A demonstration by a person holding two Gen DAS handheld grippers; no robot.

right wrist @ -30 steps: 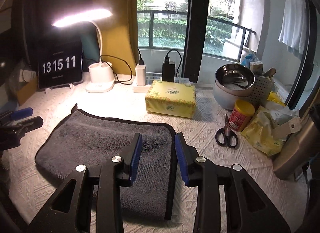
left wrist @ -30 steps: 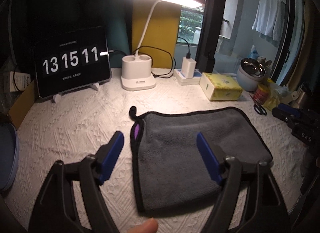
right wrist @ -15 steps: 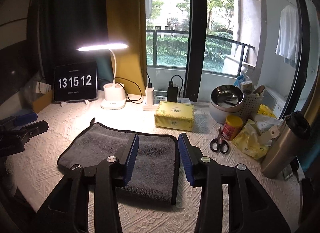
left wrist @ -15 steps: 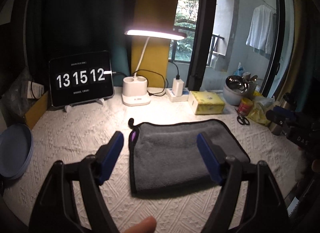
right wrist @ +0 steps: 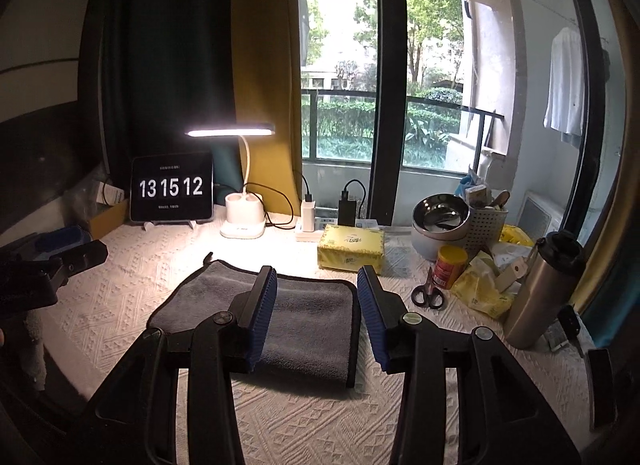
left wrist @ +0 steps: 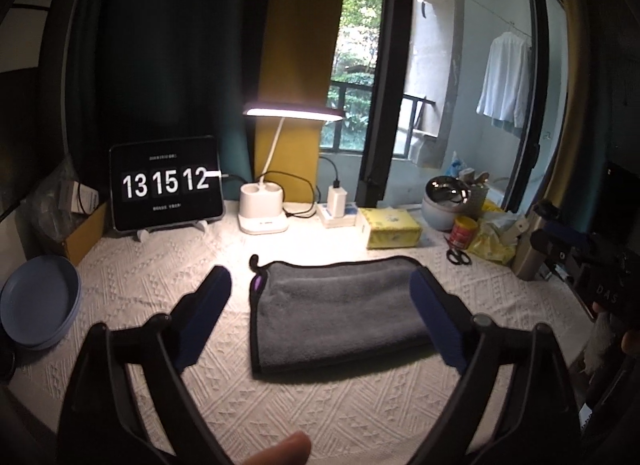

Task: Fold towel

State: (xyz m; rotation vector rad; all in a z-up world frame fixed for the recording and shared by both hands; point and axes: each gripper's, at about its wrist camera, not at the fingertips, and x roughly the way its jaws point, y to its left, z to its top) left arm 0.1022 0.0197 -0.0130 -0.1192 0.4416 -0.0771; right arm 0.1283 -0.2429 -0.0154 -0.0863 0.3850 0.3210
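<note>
White knitted cloth (left wrist: 320, 405) covers a table by a tall window, lit by a desk lamp (left wrist: 294, 113). At the middle of the table lies the towel (left wrist: 340, 309), grey with a dark edge, folded into a flat rectangle. A small loop sticks out at the towel's far left corner, with a bit of purple just below it.

Left gripper (left wrist: 320, 309) hangs above the towel with its blue-padded jaws spread wide, one to the left of the towel and one over its right part; it holds nothing. Right gripper (right wrist: 316, 313) hangs above the towel's right half, jaws parted about halfway, also holding nothing. Neither is seen touching the towel.

Behind the towel stands the lamp's white base, with chargers plugged in just right of it. A tablet (left wrist: 166, 183) on a stand, behind the towel to the left, reads 13 15 12. A yellow tissue box (right wrist: 352, 247) sits behind the towel to the right. Further right of the towel are scissors (right wrist: 428, 293), a small red and yellow tin (right wrist: 450, 267), a steel bowl (right wrist: 440, 213), a yellow bag and a steel flask (right wrist: 544, 289). Far left of the towel, at the table edge, are blue plates (left wrist: 38, 301). A white shirt (right wrist: 564, 81) hangs outside the window.
</note>
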